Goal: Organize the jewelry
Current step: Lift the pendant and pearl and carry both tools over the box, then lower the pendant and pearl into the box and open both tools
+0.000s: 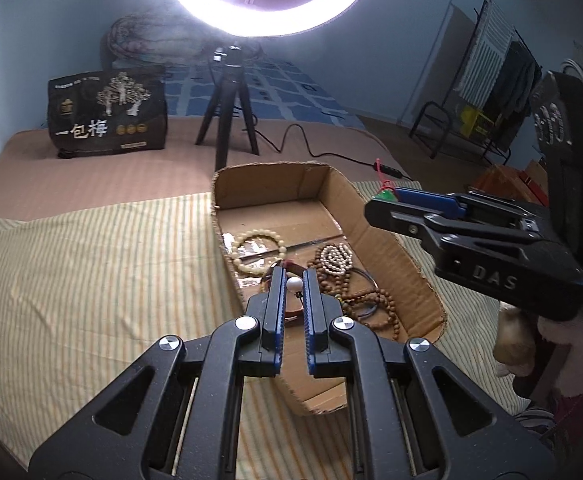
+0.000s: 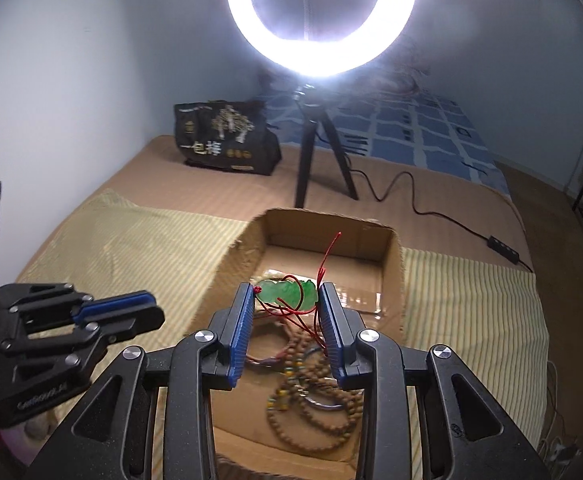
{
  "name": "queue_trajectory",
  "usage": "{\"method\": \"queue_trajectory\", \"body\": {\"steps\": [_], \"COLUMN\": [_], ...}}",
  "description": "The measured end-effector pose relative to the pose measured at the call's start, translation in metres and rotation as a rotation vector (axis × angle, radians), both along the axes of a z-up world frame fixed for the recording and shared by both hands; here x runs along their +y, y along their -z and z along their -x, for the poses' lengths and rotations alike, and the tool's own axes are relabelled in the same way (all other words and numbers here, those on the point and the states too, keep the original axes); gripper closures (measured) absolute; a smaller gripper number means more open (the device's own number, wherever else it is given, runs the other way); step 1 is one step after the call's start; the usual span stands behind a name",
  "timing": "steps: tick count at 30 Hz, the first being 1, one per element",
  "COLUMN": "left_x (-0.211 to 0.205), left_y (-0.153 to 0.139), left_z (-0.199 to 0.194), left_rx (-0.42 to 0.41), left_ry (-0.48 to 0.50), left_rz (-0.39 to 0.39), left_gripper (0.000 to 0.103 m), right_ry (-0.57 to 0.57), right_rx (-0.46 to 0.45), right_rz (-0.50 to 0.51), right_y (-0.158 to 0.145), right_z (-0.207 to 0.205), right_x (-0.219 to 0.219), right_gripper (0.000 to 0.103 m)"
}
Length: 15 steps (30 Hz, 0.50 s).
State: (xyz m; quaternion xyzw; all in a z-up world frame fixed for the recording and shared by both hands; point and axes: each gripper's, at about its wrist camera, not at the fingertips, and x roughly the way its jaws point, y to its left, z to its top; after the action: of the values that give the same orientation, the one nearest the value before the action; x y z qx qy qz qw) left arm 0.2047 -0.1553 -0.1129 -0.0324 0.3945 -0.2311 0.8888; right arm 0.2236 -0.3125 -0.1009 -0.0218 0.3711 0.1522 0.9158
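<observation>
A shallow cardboard box (image 1: 375,236) (image 2: 395,264) lies on a striped cloth and holds a cream bead bracelet (image 1: 259,252), a pearl cluster (image 1: 335,258) and brown bead strands (image 1: 371,300) (image 2: 315,412). My left gripper (image 1: 294,282) hangs over the box's near end, shut on a white pearl piece (image 1: 294,284). My right gripper (image 2: 287,294) is shut on a green jade pendant (image 2: 287,292) with a red cord (image 2: 327,256), held above the box. It also shows in the left wrist view (image 1: 387,196), over the box's right wall.
A ring light on a black tripod (image 1: 231,116) (image 2: 319,152) stands behind the box, with its cable (image 2: 451,216) trailing right. A black printed bag (image 1: 107,116) (image 2: 227,140) sits at the back left. A blue patterned quilt (image 2: 423,128) lies behind.
</observation>
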Motion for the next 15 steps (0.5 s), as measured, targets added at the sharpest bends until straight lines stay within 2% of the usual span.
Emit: {"method": "queue_trajectory", "body": {"steps": [15], "left_x": [-0.026], "left_y": [0.015], "left_z": [-0.004], "left_rx": [0.005], "left_ry": [0.026], "left_rz": [-0.039], "left_gripper": [0.097], "right_ry": [0.032], "right_rx": [0.06], "right_rz": [-0.031], "right_y": [0.027], "right_z": [-0.027], "right_x": [-0.021], "right_gripper": [0.072]}}
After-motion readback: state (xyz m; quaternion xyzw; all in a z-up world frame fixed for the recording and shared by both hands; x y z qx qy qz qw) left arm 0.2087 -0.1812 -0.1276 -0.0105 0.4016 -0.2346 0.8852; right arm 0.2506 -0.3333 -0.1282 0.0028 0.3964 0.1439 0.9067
